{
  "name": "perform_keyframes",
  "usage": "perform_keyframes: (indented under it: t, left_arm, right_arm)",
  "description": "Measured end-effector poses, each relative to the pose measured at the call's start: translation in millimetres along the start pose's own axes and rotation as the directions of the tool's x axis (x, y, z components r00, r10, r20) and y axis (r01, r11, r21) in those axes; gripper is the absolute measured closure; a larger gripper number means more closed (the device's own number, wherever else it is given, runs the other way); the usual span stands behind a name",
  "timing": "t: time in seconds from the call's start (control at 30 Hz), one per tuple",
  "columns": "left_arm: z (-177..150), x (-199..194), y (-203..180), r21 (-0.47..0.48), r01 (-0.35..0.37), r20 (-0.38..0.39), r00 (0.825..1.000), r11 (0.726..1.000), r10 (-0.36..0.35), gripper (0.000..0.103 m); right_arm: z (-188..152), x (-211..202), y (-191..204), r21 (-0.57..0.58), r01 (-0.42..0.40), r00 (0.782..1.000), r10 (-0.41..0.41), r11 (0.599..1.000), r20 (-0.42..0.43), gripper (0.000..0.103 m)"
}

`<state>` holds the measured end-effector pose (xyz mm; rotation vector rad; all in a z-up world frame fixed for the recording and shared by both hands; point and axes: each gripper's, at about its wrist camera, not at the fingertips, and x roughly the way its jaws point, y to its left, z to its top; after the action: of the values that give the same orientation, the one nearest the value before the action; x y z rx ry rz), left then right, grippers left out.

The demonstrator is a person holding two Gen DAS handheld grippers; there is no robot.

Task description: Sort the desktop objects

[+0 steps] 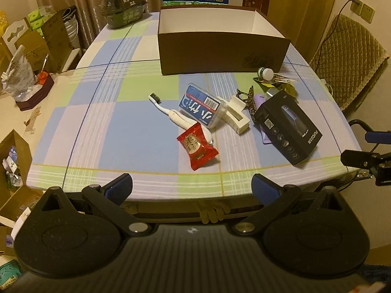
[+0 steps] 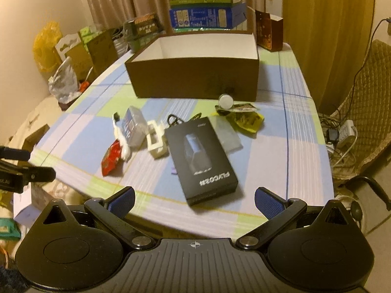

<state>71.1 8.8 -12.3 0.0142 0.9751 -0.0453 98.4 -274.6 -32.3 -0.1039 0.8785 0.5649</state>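
Both grippers hang at the near edge of the table (image 1: 102, 122), which wears a blue, green and white checked cloth. The left gripper (image 1: 191, 188) has its blue-padded fingers spread wide apart with nothing between them, and the right gripper (image 2: 194, 200) is likewise spread and empty. Nearest the left gripper lies a red candy wrapper (image 1: 197, 147), resting on the handle end of a white toothbrush (image 1: 171, 113) whose dark bristles point away. Nearest the right gripper lies a black box (image 2: 200, 157), flat on the cloth, overlapping a pale purple flat item (image 1: 259, 102) under it. Between toothbrush and black box sit a blue-labelled clear case (image 1: 201, 106) and, touching it, a white plastic clip (image 1: 238, 114). Just beyond these are a crumpled yellow-green wrapper (image 2: 246, 119) and a small white-capped bottle (image 2: 226, 101) on its side. Behind everything stands the open brown cardboard box (image 1: 220, 51), white inside, with nothing visible in it.
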Motion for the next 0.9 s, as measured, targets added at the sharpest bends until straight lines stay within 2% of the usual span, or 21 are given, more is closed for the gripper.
perform_keyframes:
  t: [0.43, 0.6, 0.9]
  left_arm:
    - [13.3, 44.4, 10.2, -0.055, 0.043, -0.020, 0.999, 0.998, -0.044, 0.001]
    - [17.2, 63.8, 13.4, -0.083, 0.047, -0.040, 0.998, 0.995, -0.050, 0.005]
    - [25.0, 89.8, 15.1, -0.106, 0.032, -0.064, 0.997, 0.994, -0.039, 0.008]
  right_arm:
    - [13.1, 52.0, -9.5, -0.066, -0.005, 1.000, 0.005, 0.998, -0.001, 0.002]
    - [19.4, 73.3, -10.5, -0.103, -0.013, 1.000, 0.011, 0.995, -0.022, 0.011]
    - [28.6, 106.9, -4.9, -0.188, -0.028, 0.998, 0.019, 0.982, -0.052, 0.011]
